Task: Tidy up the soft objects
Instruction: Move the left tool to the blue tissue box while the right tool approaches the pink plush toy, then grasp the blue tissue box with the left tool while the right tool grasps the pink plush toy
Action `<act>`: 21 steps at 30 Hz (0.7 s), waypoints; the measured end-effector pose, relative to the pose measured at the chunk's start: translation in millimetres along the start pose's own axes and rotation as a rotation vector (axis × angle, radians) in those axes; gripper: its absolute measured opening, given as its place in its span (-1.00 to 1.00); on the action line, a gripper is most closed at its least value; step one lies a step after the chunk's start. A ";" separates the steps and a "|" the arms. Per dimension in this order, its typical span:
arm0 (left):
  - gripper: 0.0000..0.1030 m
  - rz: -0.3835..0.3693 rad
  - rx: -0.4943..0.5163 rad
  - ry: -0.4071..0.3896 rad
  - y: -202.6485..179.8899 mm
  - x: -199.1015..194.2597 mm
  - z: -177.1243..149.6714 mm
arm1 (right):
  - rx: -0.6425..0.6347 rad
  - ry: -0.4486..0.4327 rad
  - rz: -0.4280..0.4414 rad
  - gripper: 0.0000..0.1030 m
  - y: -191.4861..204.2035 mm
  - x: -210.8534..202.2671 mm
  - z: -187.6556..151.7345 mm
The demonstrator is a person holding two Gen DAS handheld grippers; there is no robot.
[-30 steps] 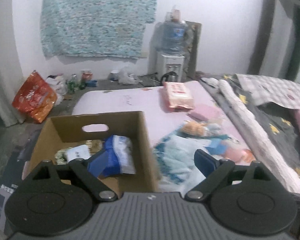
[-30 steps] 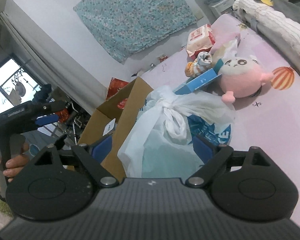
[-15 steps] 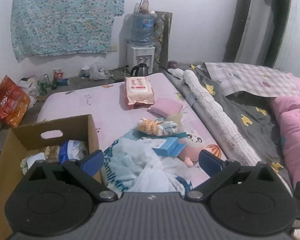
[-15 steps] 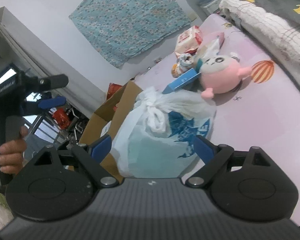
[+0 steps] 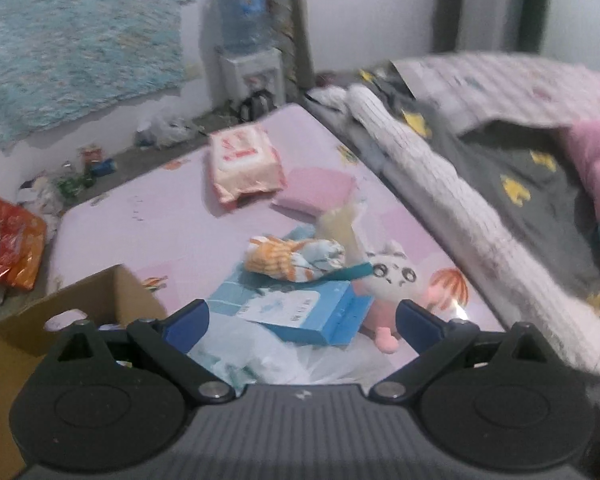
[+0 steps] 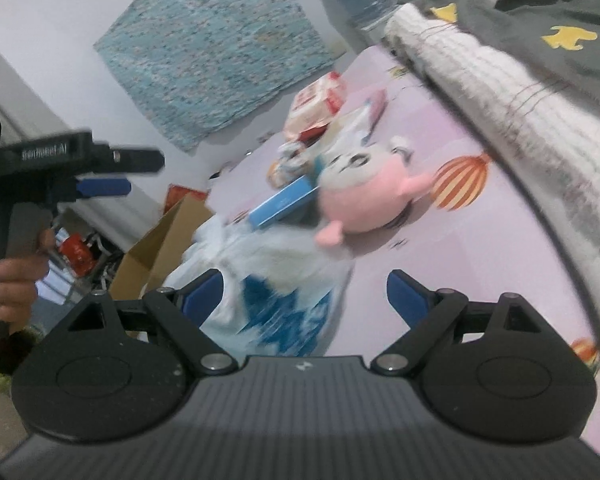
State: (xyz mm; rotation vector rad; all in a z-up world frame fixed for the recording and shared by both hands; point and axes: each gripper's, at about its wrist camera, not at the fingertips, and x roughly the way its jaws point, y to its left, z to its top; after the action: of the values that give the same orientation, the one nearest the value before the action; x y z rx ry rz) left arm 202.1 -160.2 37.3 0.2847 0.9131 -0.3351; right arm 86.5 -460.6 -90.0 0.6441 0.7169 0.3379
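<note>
1. The left tool (image 5: 301, 322) is seen with its blue pads spread wide and nothing pinched. It is aimed down over the white and blue plastic bag (image 5: 260, 356), presumably to frame a grasp.
2. The right tool (image 6: 303, 294) is likewise spread and empty. The same bag (image 6: 276, 300) lies between its pads, untouched as far as can be told.
3. The brown cardboard box (image 5: 100, 300) is found at 9 o'clock of the bag, just beside it, judged to be the collection bin.
4. On the pink bed sheet (image 5: 172, 220), the pink and white plush toy (image 5: 391, 280) is noted at 2 o'clock of the bag, with the flat blue carton (image 5: 311, 312) between them. Sorting is judged unfinished.
</note>
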 end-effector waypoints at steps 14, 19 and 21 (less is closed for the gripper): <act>0.59 0.093 0.461 0.180 -61.4 106.9 -4.4 | 0.128 -0.027 -0.051 0.73 -52.3 37.9 28.9; 0.32 0.137 0.469 0.245 -56.8 134.9 -4.8 | 0.141 -0.017 -0.051 0.73 -58.9 46.5 29.0; 0.27 0.139 0.465 0.262 -55.0 141.6 -5.0 | 0.148 -0.013 -0.045 0.73 -60.4 48.7 30.2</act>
State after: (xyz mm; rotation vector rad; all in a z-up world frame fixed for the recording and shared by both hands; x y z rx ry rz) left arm 256.7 -231.3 -85.4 0.8318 1.0595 -0.3850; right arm 146.6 -495.3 -136.2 0.7677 0.7473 0.2400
